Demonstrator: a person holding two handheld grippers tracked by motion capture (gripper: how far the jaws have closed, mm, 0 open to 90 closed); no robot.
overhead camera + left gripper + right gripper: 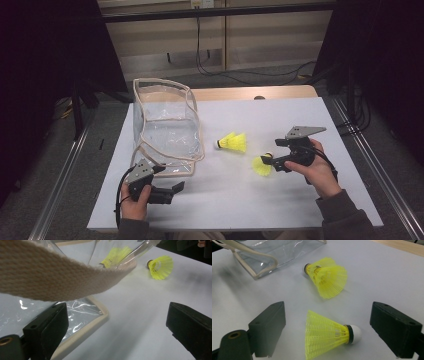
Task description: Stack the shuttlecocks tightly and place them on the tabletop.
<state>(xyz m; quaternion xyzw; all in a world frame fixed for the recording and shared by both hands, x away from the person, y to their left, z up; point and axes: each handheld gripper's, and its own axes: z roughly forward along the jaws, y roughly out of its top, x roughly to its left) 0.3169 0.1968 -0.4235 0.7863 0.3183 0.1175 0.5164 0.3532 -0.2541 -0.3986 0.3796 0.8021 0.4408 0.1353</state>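
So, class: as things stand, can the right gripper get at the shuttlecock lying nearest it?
Probably yes. The right gripper has open jaws either side of the near shuttlecock, neither pad touching it. Nothing lies between; the other shuttlecock sits farther off.

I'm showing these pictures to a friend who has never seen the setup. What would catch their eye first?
Two bright yellow plastic shuttlecocks on the white table: one lies mid-table, the other lies on its side between the open black jaws of the right gripper, untouched. Left of them stands a clear plastic bag with beige webbing trim, its open mouth toward the open left gripper.
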